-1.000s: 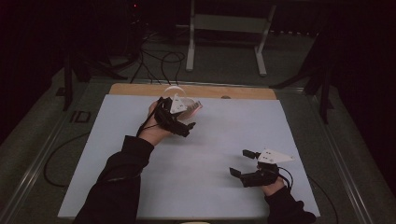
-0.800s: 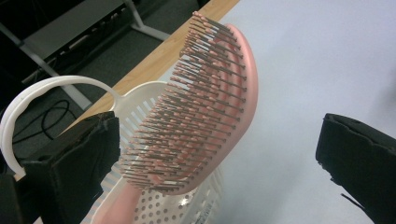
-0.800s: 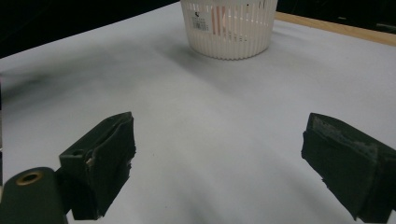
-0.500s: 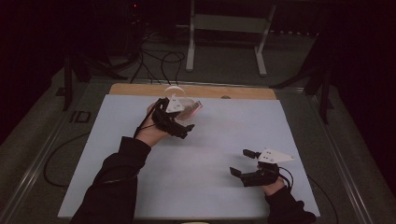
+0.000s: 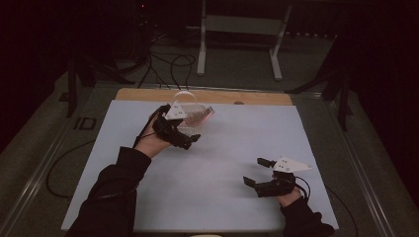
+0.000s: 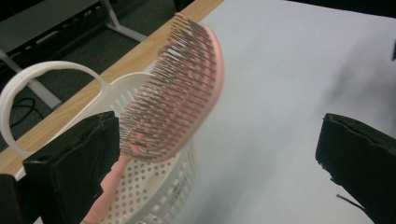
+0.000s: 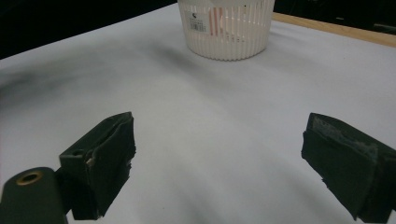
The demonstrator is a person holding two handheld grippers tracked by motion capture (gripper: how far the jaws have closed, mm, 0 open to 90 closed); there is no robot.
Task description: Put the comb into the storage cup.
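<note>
A pink hairbrush (image 6: 182,93) with metal bristles leans out of a white perforated basket (image 6: 154,196), its handle down inside. My left gripper (image 6: 219,154) is open, its jaws wide apart; the brush passes close by the left jaw, and I cannot tell if they touch. In the high view the left gripper (image 5: 180,133) sits at the basket (image 5: 193,129) near the table's far edge, with the brush head (image 5: 201,117) poking out to the right. My right gripper (image 5: 259,172) rests open at the front right, nothing between its jaws (image 7: 224,149).
The white table mat (image 5: 222,148) ends at a wooden strip (image 5: 247,97) behind the basket. The basket's hoop handle (image 5: 184,94) stands up. The right gripper view faces the basket (image 7: 224,28) across bare mat. Cables and a metal stand lie on the floor beyond.
My left hand and gripper have drawn slightly back and left from the basket. The brush stays at the basket. The right gripper has not moved.
</note>
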